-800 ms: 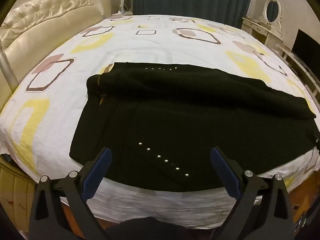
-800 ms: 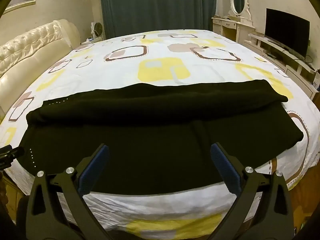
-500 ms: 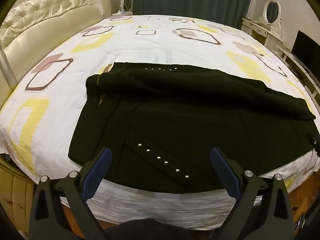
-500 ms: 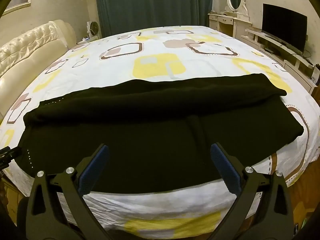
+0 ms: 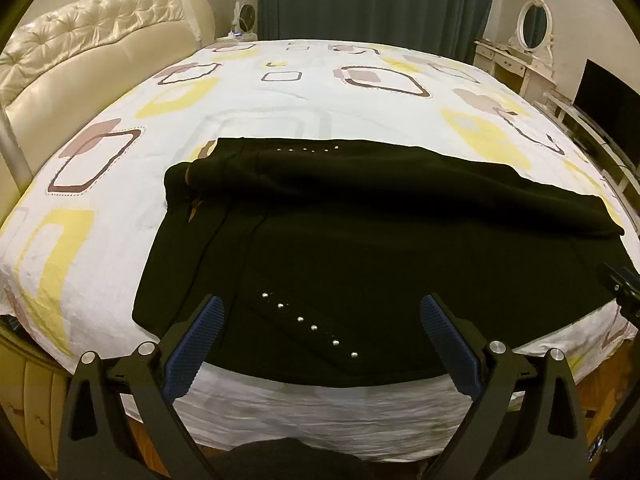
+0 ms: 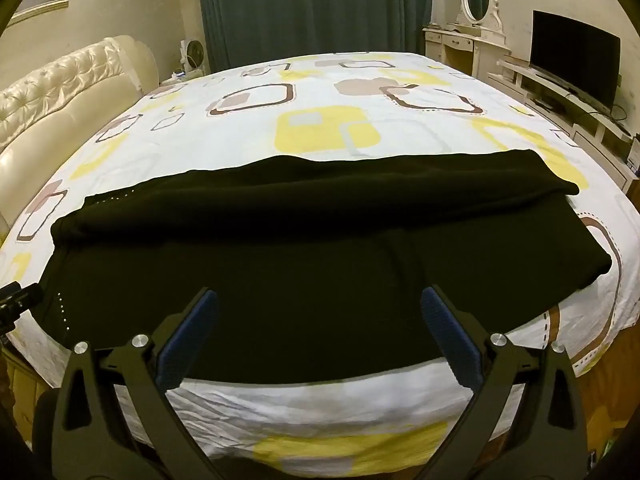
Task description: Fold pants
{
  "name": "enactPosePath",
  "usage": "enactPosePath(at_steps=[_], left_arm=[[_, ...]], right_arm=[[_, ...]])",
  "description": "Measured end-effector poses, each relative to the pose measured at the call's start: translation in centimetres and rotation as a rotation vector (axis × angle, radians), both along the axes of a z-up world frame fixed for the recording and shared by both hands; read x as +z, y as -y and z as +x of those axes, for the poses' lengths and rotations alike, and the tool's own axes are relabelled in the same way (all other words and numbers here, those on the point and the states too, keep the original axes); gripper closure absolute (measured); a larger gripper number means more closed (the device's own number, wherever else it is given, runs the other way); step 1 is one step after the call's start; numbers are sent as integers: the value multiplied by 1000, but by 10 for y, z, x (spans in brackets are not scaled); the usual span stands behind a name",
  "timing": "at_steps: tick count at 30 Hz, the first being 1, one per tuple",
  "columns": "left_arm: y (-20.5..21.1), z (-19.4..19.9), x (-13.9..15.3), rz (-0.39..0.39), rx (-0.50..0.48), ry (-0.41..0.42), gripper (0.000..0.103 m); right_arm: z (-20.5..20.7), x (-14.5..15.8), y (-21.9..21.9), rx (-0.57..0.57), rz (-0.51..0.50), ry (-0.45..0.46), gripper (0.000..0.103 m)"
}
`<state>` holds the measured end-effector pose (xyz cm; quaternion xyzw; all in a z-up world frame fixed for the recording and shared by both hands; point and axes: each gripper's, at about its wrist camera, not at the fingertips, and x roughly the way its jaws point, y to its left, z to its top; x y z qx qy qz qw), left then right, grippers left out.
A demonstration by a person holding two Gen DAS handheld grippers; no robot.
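Black pants [image 5: 360, 264] lie half-folded on the bed [image 5: 280, 92]; both my claws, left [image 5: 320, 336] and right [image 6: 318, 332], gape empty over their near edge, which I must grip next.

Two matching black tools with blue-padded fingers

The left tool [image 5: 320, 340] and right tool [image 6: 318, 338] each have angular black plastic arms, ribbed dark-blue pads [image 5: 194, 350] on the inner faces, and round silver screws [image 5: 495, 347] at the joints.
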<state>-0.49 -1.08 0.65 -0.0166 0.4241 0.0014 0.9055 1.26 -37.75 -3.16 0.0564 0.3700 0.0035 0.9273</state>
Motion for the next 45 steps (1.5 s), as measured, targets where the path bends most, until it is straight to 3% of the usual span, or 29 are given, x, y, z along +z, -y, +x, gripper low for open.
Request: enactPosePath(at_steps=[45], left_arm=[[1, -1, 3, 10, 2, 19, 5]], right_arm=[[0, -4, -9, 9, -4, -6, 2]])
